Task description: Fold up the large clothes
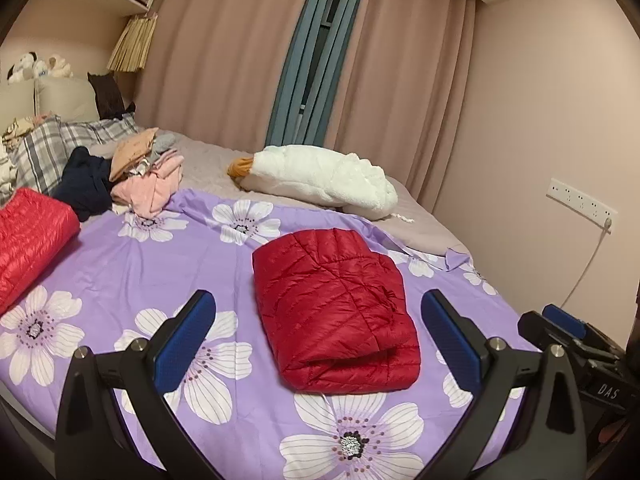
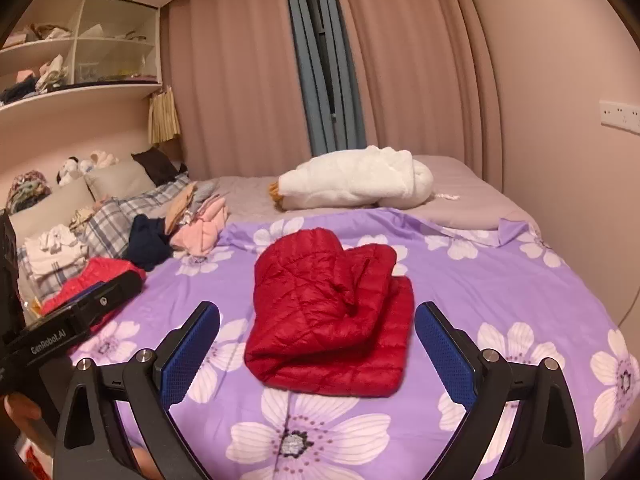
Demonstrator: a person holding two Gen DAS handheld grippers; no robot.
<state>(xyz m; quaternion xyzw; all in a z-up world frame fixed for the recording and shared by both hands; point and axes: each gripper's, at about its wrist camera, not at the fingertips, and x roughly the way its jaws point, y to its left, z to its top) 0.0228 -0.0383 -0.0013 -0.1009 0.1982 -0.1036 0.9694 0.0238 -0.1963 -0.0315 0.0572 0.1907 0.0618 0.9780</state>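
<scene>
Two grippers hover spread wide and empty over the near edge of the bed: the left gripper and the right gripper, each framing the folded red puffer jacket. It lies in the middle of the purple floral sheet, touching neither gripper. Far left sits a pile of clothes; far right, a white plush goose.

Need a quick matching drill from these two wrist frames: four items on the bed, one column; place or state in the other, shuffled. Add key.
1. dark red down jacket
2. white goose plush
3. navy garment
4. left gripper

A. crumpled beside the pink clothes
B. open, holding nothing
C. folded, middle of the purple floral sheet
D. lying on the grey bedding by the curtains

Pairs: 1-C, 2-D, 3-A, 4-B
</scene>
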